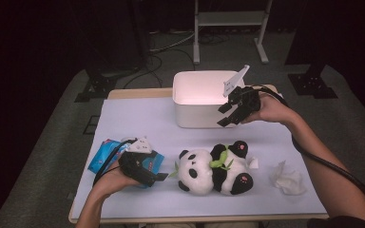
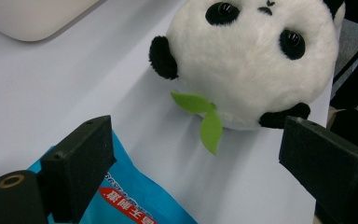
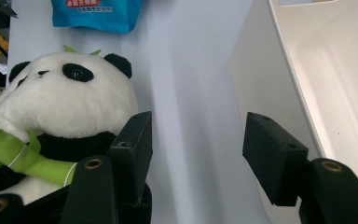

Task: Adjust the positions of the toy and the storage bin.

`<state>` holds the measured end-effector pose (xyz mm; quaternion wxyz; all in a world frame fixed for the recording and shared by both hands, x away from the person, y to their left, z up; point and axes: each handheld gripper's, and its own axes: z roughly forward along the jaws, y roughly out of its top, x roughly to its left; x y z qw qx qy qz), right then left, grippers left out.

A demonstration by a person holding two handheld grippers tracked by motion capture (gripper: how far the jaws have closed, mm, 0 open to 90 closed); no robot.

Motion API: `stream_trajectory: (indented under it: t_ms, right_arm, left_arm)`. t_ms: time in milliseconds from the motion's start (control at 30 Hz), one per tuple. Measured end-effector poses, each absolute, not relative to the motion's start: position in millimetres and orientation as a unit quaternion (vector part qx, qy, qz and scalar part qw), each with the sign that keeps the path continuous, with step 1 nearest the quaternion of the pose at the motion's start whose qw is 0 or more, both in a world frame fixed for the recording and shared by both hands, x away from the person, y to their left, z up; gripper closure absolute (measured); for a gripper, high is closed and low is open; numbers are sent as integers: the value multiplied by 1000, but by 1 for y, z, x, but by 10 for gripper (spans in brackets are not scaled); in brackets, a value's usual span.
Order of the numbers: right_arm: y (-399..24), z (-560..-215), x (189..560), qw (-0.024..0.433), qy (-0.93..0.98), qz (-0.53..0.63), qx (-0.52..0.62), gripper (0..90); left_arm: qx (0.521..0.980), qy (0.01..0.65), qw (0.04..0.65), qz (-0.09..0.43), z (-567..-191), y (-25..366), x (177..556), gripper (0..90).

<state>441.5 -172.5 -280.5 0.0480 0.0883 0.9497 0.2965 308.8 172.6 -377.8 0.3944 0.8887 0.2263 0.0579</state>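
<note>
- Nearest the person, the left gripper (image 1: 160, 176) rested low over a blue snack packet (image 1: 105, 156) at the table's near left. Its jaws stood wide apart, with nothing gripped. In the left gripper view the packet (image 2: 135, 205) lay under the left jaw.
- Just beside it, mid-table, a plush panda (image 1: 214, 169) lay on its back, a green bamboo sprig (image 1: 220, 160) across its chest. Nothing touched it.
- A crumpled tissue (image 1: 287, 179) sat well apart at the near right.
- Farther back, the right gripper (image 1: 224, 115) hung in the air by the front right wall of the white storage box (image 1: 195, 116). Its jaws were partly open and empty.
- In the right gripper view the panda (image 3: 60, 107) showed beyond the left jaw and the box wall (image 3: 261, 79) beyond the right.
- Judged step: tidying loose items into the box, between picks.
- Judged next move: lower one gripper over the panda's body, or close on the packet, then lift clear of the box rim.
</note>
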Motion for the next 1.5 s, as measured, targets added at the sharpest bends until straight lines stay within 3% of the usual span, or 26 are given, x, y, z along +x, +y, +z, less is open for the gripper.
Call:
stream_trajectory:
  t_ms: [1500]
  right_arm:
    - [-148, -289, 498, 68, 956, 269, 97, 449]
  left_arm:
    - [886, 236, 396, 53, -385, 179, 300, 77]
